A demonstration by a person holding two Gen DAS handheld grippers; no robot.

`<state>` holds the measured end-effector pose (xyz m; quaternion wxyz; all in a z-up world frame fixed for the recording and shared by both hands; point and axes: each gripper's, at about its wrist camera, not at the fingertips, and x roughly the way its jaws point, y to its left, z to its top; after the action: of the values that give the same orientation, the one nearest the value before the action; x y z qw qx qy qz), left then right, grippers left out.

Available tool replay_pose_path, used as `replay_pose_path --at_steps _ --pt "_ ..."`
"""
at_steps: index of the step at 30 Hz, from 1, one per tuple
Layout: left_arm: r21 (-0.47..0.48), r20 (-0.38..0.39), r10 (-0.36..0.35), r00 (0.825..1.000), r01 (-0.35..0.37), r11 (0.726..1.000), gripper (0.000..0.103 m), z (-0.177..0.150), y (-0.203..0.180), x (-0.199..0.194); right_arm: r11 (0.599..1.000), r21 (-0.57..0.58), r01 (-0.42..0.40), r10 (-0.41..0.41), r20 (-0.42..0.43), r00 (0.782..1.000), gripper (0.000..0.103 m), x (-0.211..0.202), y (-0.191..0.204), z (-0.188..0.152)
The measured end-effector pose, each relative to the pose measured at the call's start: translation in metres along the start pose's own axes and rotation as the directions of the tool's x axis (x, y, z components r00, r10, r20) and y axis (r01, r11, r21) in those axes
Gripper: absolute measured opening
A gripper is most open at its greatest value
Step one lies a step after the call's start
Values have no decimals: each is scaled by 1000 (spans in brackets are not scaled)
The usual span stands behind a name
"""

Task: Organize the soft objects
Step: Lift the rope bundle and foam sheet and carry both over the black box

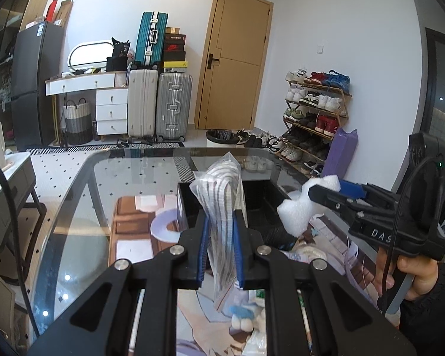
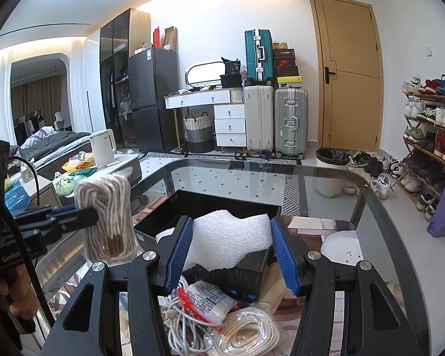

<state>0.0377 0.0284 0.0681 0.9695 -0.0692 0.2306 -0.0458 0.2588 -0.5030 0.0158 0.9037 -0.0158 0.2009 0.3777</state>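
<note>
- The left gripper [image 1: 221, 249] is clamped on a clear bag of coiled cord [image 1: 222, 195], held upright above the glass table [image 1: 74, 207].
- The right gripper [image 2: 231, 246] pinches a white foam piece [image 2: 228, 240] over the black box [image 2: 222, 207].
- Loose cables [image 2: 243, 332] lie on the table below it.

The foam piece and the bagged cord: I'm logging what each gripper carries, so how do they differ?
The foam piece is bare white foam with an uneven edge; the bagged cord is coiled cord inside a clear plastic bag. The right gripper holds the foam, the left gripper the bag. Both are held above the glass table, near the black box.
</note>
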Motion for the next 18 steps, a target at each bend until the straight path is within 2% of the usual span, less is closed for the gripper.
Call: replay_pose_path --at_steps 18 --pt "-60 12 14 1000 -14 998 13 28 10 36 1000 -22 7 -7 -9 1000 55 19 -13 21"
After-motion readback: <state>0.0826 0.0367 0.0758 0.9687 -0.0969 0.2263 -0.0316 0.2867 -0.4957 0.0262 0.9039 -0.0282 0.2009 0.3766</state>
